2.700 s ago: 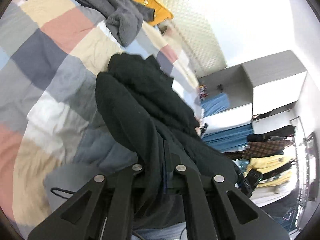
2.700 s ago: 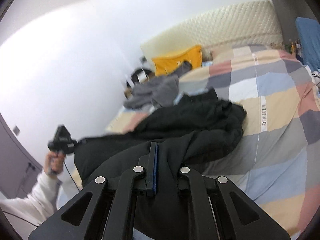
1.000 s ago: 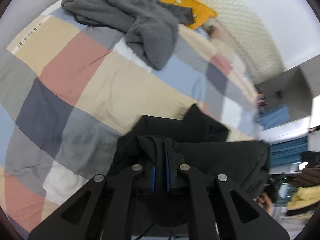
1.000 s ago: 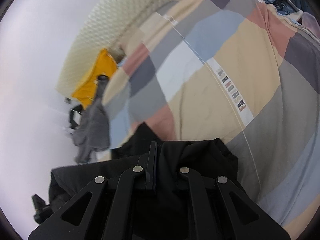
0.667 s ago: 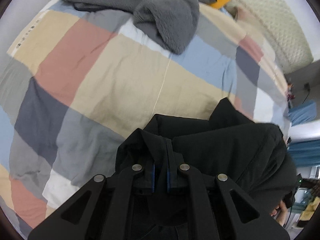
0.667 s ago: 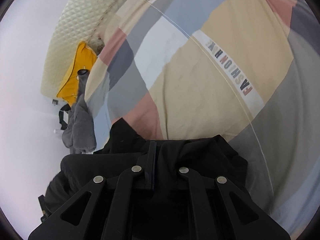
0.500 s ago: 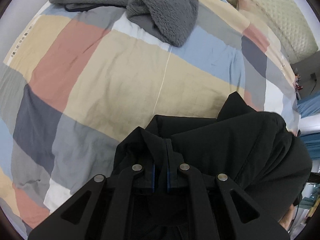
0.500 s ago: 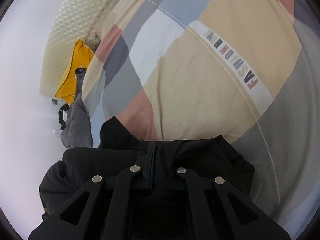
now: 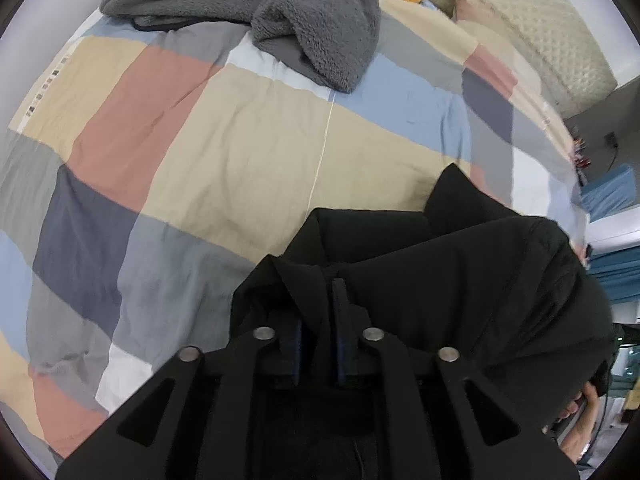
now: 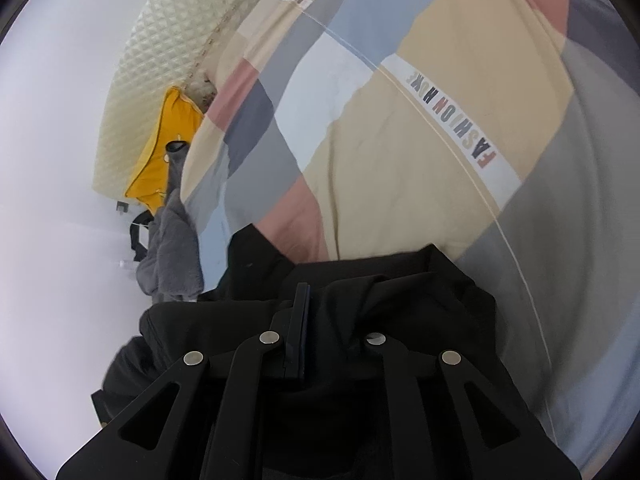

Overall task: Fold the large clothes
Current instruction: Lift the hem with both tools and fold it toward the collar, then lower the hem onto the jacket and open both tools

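A large black garment (image 9: 460, 280) is held up over the checked bedspread (image 9: 240, 152). My left gripper (image 9: 320, 312) is shut on a fold of it near a collar-like edge. The cloth drapes to the right, where a hand shows beneath it. In the right wrist view the same black garment (image 10: 380, 300) bunches over my right gripper (image 10: 316, 320), which is shut on its edge; only the left finger (image 10: 300, 320) shows, the other is under cloth. The garment's lower part is hidden below both grippers.
A grey fleece garment (image 9: 312, 12) lies at the far side of the bed and shows in the right wrist view (image 10: 172, 252). A yellow pillow (image 10: 168, 148) leans on the quilted headboard (image 10: 160, 52). Shelves and blue curtains (image 9: 612, 248) stand at the right.
Both grippers have swung from the room side to over the bed, carrying the black garment forward and lower over the bedspread. Both stay shut on it.
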